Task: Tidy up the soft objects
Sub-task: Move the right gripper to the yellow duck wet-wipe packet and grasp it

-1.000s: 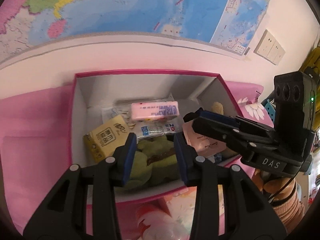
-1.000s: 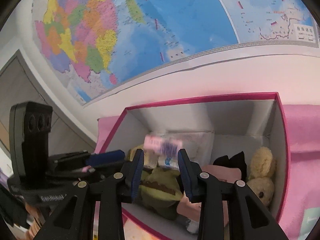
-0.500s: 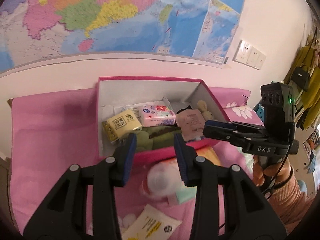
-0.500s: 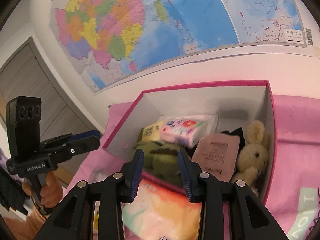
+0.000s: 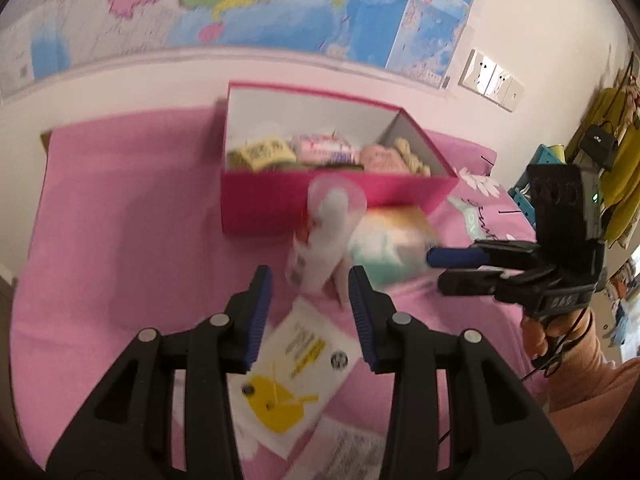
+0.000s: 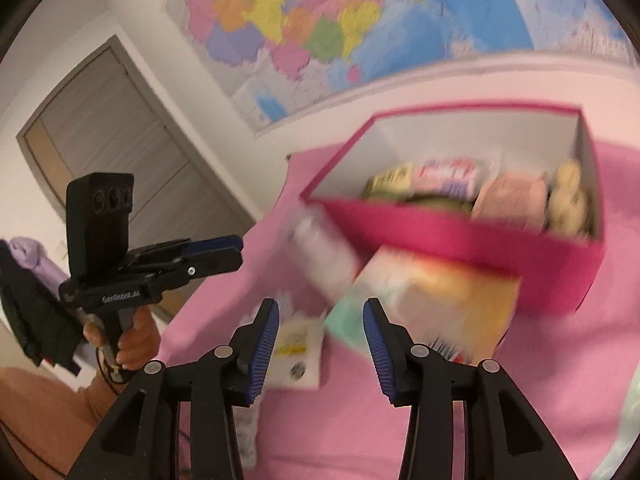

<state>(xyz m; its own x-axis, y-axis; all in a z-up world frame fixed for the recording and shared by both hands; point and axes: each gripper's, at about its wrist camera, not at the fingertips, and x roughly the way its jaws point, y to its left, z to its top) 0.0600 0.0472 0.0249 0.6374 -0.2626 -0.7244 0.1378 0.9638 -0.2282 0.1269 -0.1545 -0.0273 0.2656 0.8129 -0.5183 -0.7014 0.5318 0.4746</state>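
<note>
A pink box (image 5: 288, 202) (image 6: 460, 248) stands on the pink cloth and holds several soft items: a yellow packet (image 5: 266, 152), a pink tissue pack (image 5: 326, 148), a peach pouch (image 6: 510, 196) and a beige plush (image 6: 568, 196). In front of it lie a white tube-shaped pack (image 5: 324, 236), a pastel tissue pack (image 5: 390, 240) (image 6: 432, 300) and a white-and-yellow packet (image 5: 298, 368). My left gripper (image 5: 310, 312) is open and empty, above the packet. My right gripper (image 6: 320, 340) is open and empty, near the pastel pack.
The pink cloth (image 5: 120, 240) covers the surface up to a white wall with a map (image 5: 240, 4). A door (image 6: 120, 152) stands at the left in the right wrist view. More paper packets (image 5: 352, 448) lie at the near edge.
Both grippers have pulled back and up from over the box. The box now sits farther away, and the packs in front of it have come into view. Both stay open.
</note>
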